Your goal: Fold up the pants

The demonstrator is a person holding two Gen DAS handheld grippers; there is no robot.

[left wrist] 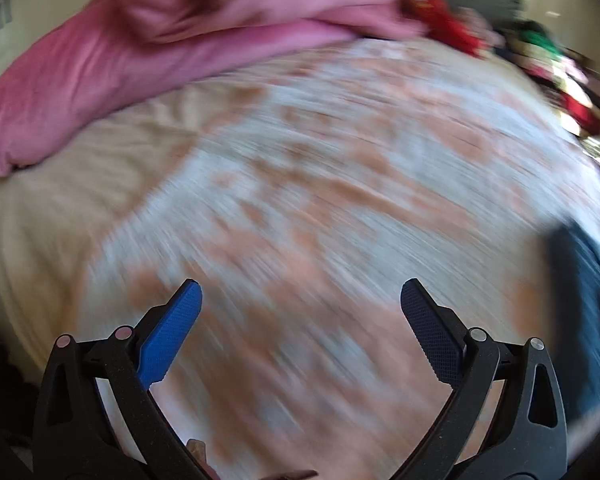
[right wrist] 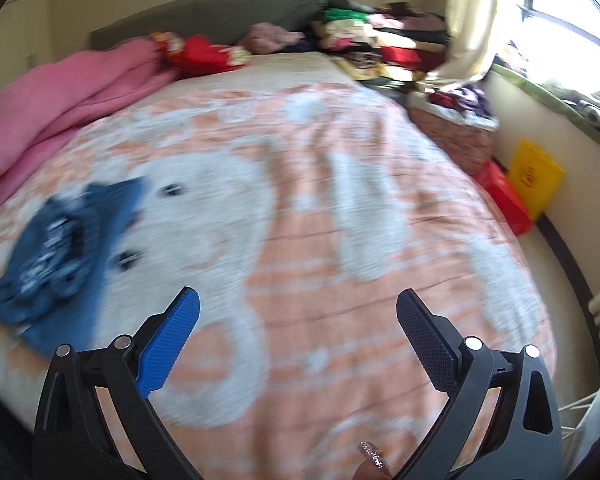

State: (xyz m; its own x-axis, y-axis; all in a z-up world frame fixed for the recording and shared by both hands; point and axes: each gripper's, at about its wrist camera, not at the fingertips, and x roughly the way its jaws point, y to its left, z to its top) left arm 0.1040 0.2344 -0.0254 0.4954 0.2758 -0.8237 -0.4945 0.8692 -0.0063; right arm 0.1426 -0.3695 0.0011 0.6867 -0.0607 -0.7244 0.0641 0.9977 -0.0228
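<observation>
The left gripper (left wrist: 301, 294), black with one blue pad and one dark pad, is spread wide with nothing between its fingers. It hangs over a big bed cover (left wrist: 320, 184) with orange and white patches, and this view is very blurry. The right gripper (right wrist: 298, 304) looks the same, and its fingers are also wide apart and hold nothing. It hangs over the same orange and white bed cover (right wrist: 340, 240). The blue denim pants (right wrist: 60, 256) lie in a bunched heap on the cover, off to the left in the right wrist view, well apart from the right gripper. In the left wrist view, a dark blue bit of the pants (left wrist: 580, 296) shows at the right edge, away from the left gripper. A soft pink blanket (left wrist: 140, 60) lies rumpled along the far left side of the bed, and it shows in the right view too (right wrist: 60, 96). At the head of the bed is a grey headboard (right wrist: 220, 16). Beside it sits a tall pile of folded clothes in many colours (right wrist: 380, 40). A red cloth thing (right wrist: 204, 54) lies near the pink blanket. By the wall under the bright window (right wrist: 572, 20) stand a flat yellow bag (right wrist: 534, 176) and a red bag (right wrist: 504, 196), touching each other. A fingertip with a sparkly nail (right wrist: 374, 458) shows at the bottom of the right view.
</observation>
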